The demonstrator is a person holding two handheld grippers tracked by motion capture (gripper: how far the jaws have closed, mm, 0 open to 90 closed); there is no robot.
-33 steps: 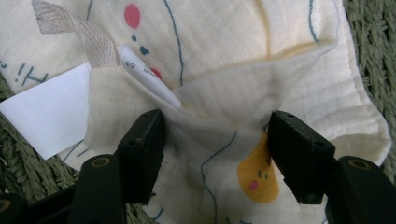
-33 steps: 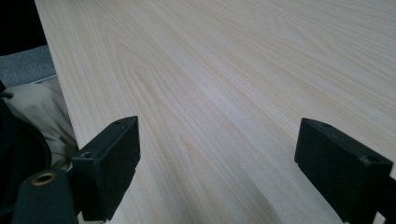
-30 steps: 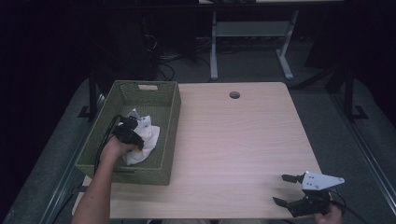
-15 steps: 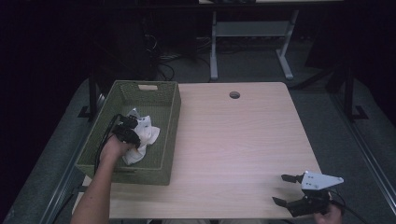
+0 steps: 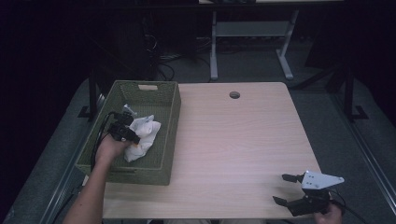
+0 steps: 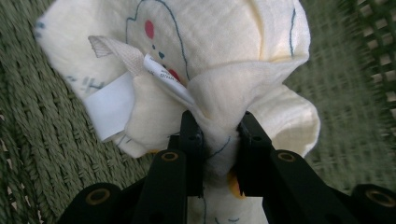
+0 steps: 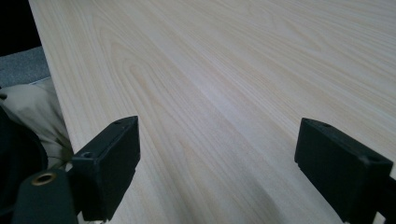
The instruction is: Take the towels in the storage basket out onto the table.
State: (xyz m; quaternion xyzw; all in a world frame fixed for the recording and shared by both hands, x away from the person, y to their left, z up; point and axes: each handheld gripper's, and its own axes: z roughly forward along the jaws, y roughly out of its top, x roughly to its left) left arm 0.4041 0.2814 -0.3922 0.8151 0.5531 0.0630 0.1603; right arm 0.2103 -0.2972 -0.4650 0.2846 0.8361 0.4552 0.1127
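While the left gripper has just closed, pinching a fold of the soft, light cloth inside the basket at the desk's left edge, the right gripper gapes empty.

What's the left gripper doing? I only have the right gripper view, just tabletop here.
Observer: The left gripper is shut on a bunched fold of the cream cloth; its fingers have just been closing.
Operator: Where's that?
Observer: Inside the green woven basket at the table's left.
Operator: Anything on the cloth?
Observer: A white label and a printed line drawing with red dots.
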